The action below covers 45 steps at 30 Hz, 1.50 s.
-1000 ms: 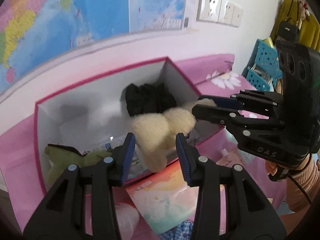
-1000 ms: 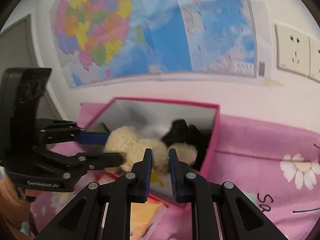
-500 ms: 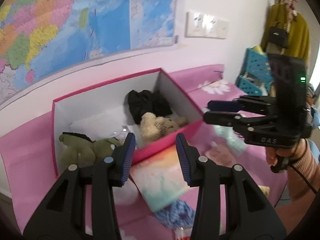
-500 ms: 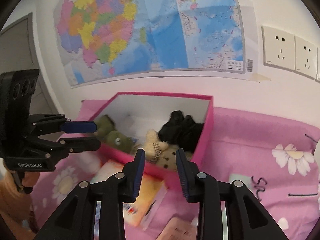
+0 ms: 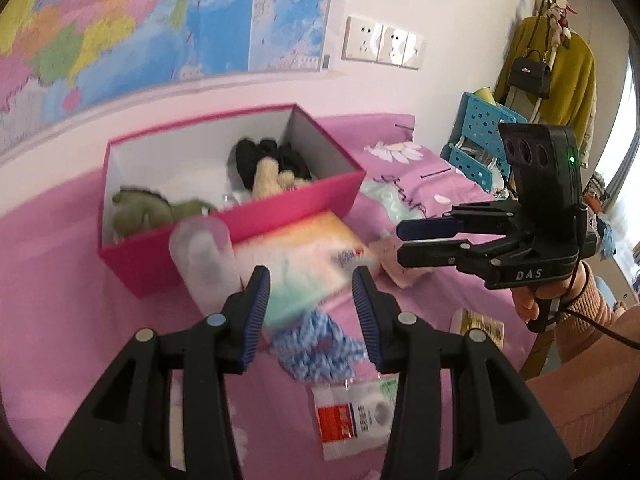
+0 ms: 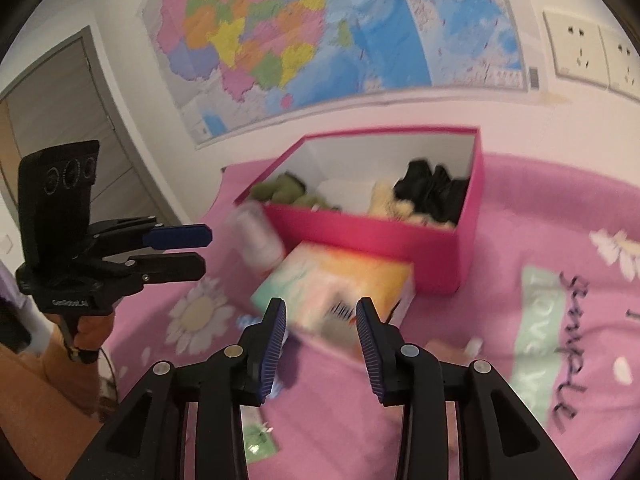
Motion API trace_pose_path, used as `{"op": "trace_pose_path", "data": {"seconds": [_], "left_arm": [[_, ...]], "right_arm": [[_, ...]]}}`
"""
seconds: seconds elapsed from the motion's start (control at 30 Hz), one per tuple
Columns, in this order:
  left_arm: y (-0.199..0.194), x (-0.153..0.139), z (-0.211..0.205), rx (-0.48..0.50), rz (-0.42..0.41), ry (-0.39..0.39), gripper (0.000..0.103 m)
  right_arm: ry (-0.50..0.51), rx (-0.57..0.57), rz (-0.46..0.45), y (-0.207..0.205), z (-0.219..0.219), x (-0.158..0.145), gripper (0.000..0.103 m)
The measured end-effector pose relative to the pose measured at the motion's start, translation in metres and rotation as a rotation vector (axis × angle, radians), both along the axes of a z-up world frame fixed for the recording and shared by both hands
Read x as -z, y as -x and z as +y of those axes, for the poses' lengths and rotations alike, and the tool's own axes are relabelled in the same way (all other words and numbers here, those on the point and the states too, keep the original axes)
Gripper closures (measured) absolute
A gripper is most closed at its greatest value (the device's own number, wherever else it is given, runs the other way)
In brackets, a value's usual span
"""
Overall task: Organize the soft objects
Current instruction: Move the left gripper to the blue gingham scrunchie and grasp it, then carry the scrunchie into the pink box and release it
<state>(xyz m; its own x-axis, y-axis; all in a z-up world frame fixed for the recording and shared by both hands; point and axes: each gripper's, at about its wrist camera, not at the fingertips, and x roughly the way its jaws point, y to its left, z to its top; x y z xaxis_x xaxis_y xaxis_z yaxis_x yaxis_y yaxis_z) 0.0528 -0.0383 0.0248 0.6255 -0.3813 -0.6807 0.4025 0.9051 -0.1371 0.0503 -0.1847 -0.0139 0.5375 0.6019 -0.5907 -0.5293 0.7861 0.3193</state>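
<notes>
From the left wrist, my left claw [image 5: 311,307] stands apart, empty, above a blue knitted cloth [image 5: 316,346]. Beyond, the cream plush bear [image 5: 269,178] lies inside the rigid pink box [image 5: 256,216], beside a fuzzy green toy [image 5: 152,214].

From the right wrist, my right claw [image 6: 320,330], jaws just widened and empty, hovers well short of the box [image 6: 380,236] on the pink bed [image 6: 520,240].

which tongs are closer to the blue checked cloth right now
Left. The left tongs hang just above the blue checked cloth, which shows between their open fingers. The right tongs are open too, off to its right and farther away.
</notes>
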Motion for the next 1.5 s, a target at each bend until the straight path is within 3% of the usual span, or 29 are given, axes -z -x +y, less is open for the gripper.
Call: {"op": "trace_pose_path", "data": {"seconds": [0.43, 0.77, 0.8, 0.9, 1.33, 1.5], "left_arm": [[0.012, 0.057, 0.006, -0.021, 0.161, 0.031, 0.058], [0.005, 0.074, 0.024, -0.065, 0.224, 0.064, 0.058], [0.005, 0.076, 0.025, -0.065, 0.231, 0.067, 0.058], [0.003, 0.082, 0.025, -0.053, 0.251, 0.074, 0.058], [-0.005, 0.061, 0.002, 0.113, 0.241, 0.221, 0.052], [-0.013, 0.032, -0.017, 0.163, 0.167, 0.243, 0.052]], "right_arm": [[-0.017, -0.030, 0.144, 0.026, 0.006, 0.043, 0.057], [-0.029, -0.091, 0.186, 0.004, 0.061, 0.059, 0.057], [-0.020, -0.091, 0.189, 0.001, 0.065, 0.061, 0.059], [-0.014, -0.094, 0.191, -0.002, 0.066, 0.063, 0.089], [-0.098, -0.107, 0.072, 0.013, 0.036, 0.018, 0.092], [-0.122, -0.108, 0.010, 0.012, 0.022, -0.009, 0.092]]}}
